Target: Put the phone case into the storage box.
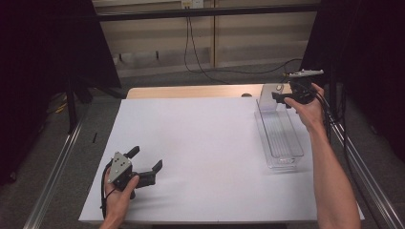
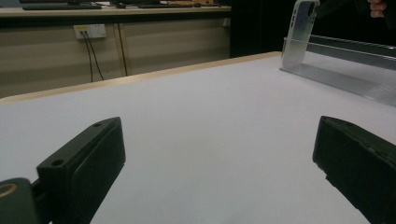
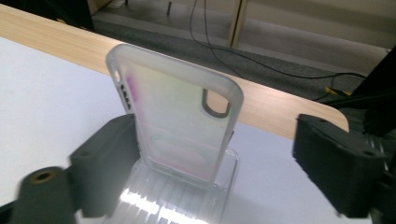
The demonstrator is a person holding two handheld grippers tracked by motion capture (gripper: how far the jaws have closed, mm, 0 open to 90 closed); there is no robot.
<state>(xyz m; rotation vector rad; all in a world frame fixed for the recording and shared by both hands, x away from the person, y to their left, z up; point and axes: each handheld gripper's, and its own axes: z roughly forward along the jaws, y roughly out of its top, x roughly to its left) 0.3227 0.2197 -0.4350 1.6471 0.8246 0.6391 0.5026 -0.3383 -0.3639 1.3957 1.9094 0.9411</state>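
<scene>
High view: right claw (image 1: 282, 98) at the far end of the tray (image 1: 286, 155); left claw (image 1: 145, 162) low over the white sheet (image 1: 200, 143).

Right claw view: jaws spread wide, gripping nothing. A frosted phone case (image 3: 175, 126) stands on end between them, close against the left jaw, well clear of the right jaw; whether it touches the left jaw, cannot tell. Its lower end sits in the tray's far end, camera cutout up. Left claw view: jaws spread, bare sheet between them; the case (image 2: 301, 32) and tray (image 2: 345, 70) lie well ahead of it, to its right. Wooden table edge (image 1: 191, 91) beyond the sheet.
</scene>
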